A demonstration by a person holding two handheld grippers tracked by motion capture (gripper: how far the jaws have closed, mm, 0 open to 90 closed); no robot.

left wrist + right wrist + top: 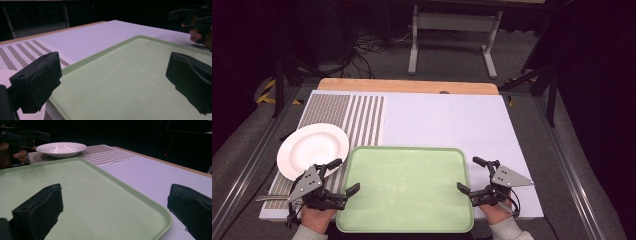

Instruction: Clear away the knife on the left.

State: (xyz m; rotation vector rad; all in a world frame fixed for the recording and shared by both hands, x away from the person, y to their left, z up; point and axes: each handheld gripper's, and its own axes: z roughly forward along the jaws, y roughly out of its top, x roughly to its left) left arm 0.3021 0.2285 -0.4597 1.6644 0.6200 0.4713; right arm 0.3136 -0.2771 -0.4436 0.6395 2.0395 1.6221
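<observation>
Table: white sheet (442, 120) on a wooden top, dark room behind, a striped mat (357, 117) at the far left.
Tray: the green tray (404, 187) lies flat at the near edge, between your hands; it looks stiff, light and a little slippery.
Plate: the white plate (312, 149) sits on the mat, just beside the tray's left side; probably fragile, so take it by the rim.
Left gripper (340, 176): jaws wide apart, holding nothing, astride the tray's left rim.
Right gripper (470, 174): jaws wide apart, empty, astride the right rim.

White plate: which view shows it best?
High view: the white plate shows whole, on the striped mat left of the green tray. Right gripper view shows it side-on, far off. Left gripper view catches an edge.
</observation>
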